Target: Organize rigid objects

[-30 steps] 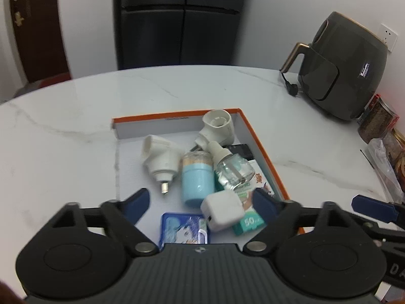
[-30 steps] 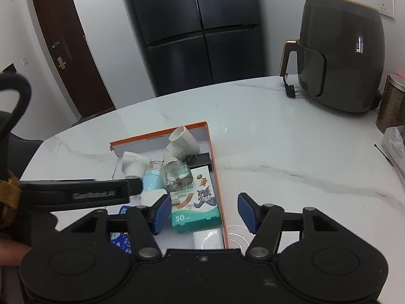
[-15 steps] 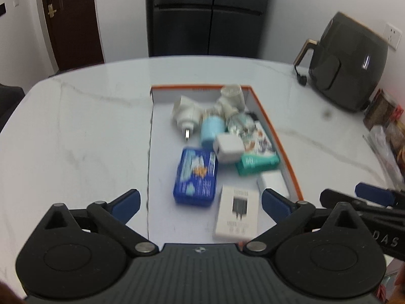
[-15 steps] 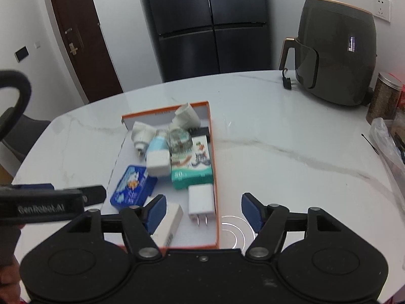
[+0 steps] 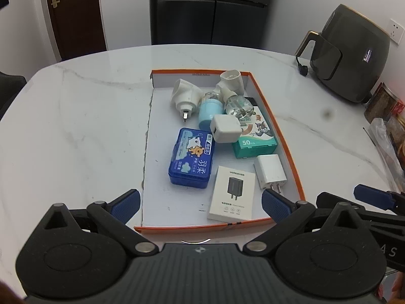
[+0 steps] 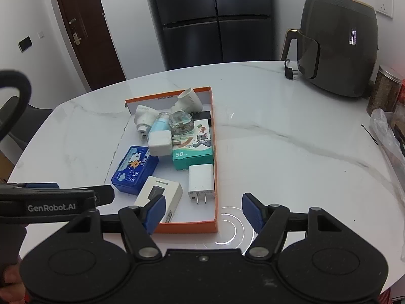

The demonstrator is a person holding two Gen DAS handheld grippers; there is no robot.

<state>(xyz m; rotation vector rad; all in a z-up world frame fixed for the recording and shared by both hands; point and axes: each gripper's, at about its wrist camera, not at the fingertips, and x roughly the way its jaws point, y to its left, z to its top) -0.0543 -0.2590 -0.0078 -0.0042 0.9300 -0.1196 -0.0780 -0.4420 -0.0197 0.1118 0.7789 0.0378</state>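
An orange-rimmed shallow box [image 5: 278, 136] [image 6: 214, 152] lies on the white marble table. It holds a blue tin [image 5: 192, 159] [image 6: 134, 168], a green box [image 5: 255, 134] [image 6: 193, 149], a white charger box [image 5: 231, 193] [image 6: 162, 193], a white plug charger [image 5: 269, 172] [image 6: 201, 181], a white cube adapter [image 5: 225, 128], a light blue bottle [image 5: 208, 112], a clear bottle [image 5: 238, 105] and white plug-in heaters [image 5: 183, 95]. My left gripper [image 5: 200, 202] is open and empty over the box's near edge. My right gripper [image 6: 202, 209] is open and empty over its near right corner.
A dark air fryer [image 5: 349, 55] [image 6: 339, 43] stands at the back right with its plug [image 6: 288, 71] on the table. Jars and a plastic bag [image 6: 387, 126] crowd the right edge. A black fridge [image 6: 215, 17] and a brown door stand beyond the table.
Both grippers have pulled back and up from the box, so the whole box and its near items now show. Both stay open and empty.
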